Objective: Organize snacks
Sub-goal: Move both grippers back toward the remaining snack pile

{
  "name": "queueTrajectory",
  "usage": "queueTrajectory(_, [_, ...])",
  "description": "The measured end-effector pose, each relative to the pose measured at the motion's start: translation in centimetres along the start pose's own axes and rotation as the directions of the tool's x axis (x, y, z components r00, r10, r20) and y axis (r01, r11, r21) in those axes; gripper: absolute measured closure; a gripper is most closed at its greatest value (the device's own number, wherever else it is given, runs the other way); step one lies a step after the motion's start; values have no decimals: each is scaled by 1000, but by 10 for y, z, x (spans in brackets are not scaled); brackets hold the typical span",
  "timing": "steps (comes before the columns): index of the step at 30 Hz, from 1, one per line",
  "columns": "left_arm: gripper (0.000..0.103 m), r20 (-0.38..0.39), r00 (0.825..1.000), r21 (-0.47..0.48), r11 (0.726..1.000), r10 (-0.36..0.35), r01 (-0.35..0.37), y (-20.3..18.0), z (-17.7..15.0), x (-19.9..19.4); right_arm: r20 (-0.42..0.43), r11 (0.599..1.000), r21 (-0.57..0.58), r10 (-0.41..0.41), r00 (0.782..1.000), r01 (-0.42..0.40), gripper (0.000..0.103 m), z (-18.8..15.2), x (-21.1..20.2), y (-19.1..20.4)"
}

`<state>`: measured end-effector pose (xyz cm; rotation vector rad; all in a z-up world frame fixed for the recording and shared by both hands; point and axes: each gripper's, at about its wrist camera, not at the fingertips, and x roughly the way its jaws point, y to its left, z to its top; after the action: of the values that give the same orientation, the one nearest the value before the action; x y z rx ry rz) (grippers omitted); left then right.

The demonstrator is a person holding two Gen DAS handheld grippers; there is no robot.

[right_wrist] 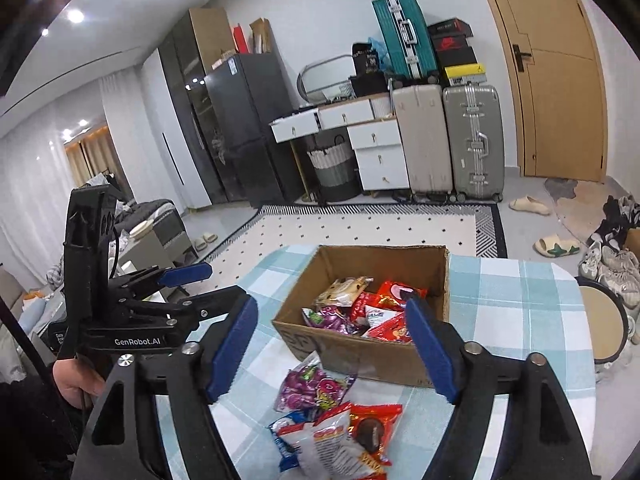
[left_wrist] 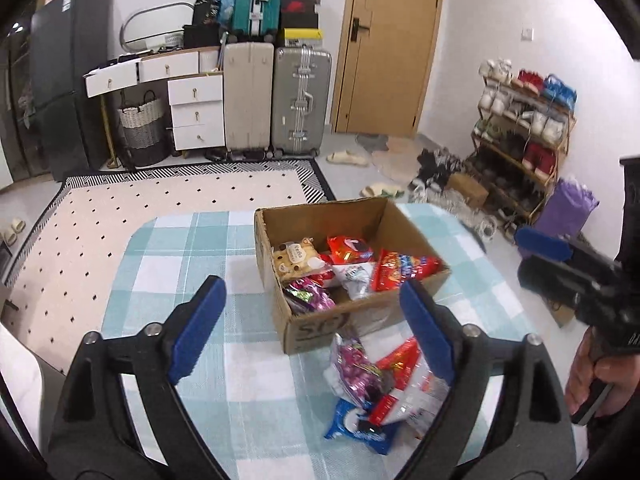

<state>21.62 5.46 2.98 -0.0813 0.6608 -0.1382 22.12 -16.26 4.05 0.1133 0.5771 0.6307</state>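
Observation:
A cardboard box sits on the checked tablecloth and holds several snack packets. A pile of loose packets lies on the cloth in front of the box: a purple candy bag, a blue cookie pack and red-and-white packs. My left gripper is open and empty, above the cloth just left of the pile. My right gripper is open and empty, above the pile in front of the box. Each gripper shows in the other's view, the right and the left.
The table has a rounded edge, with a dotted rug on the floor beyond. Suitcases, a drawer unit, a shoe rack and a door stand at the far walls. A round stool is at the table's right.

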Motion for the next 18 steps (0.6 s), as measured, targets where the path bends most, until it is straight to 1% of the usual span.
queueTrajectory(1, [3, 8, 1000, -7, 1000, -3, 3, -1, -4, -7, 10, 1000, -12, -2, 1000, 2, 21, -4, -5, 6])
queueTrajectory(2, [0, 29, 1000, -16, 1000, 6, -6, -3, -10, -16, 15, 1000, -20, -1, 1000, 2, 19, -8, -9, 10])
queueTrajectory(4, [0, 63, 998, -18, 999, 28, -27, -10, -22, -36, 29, 999, -36, 3, 1000, -2, 17, -17, -17, 21])
queueTrajectory(7, [0, 71, 997, -15, 1000, 26, -25, -19, -34, -50, 57, 999, -54, -1, 998, 4, 12, -32, -30, 36])
queueTrajectory(8, [0, 73, 997, -21, 1000, 23, -21, -21, -40, -55, 66, 999, -52, -3, 998, 6, 9, -36, -33, 39])
queueTrajectory(9, [0, 77, 997, -28, 999, 17, -15, -23, -46, -62, 80, 999, -47, -6, 997, 10, 8, -42, -38, 43])
queueTrajectory(10, [0, 77, 997, -33, 999, 14, -12, -23, -49, -63, 91, 999, -44, -13, 996, 17, 8, -49, -43, 46])
queueTrajectory(12, [0, 75, 997, -38, 999, 19, -16, -25, -60, -70, 108, 998, -42, -36, 994, 40, 4, -62, -50, 51])
queueTrajectory(15, [0, 84, 996, -35, 999, 36, -33, -27, -78, -79, 134, 998, -52, -39, 990, 46, 2, -85, -60, 59])
queueTrajectory(18, [0, 98, 994, -27, 999, 50, -47, -31, -96, -89, 137, 996, -62, -53, 989, 62, 2, -104, -66, 65])
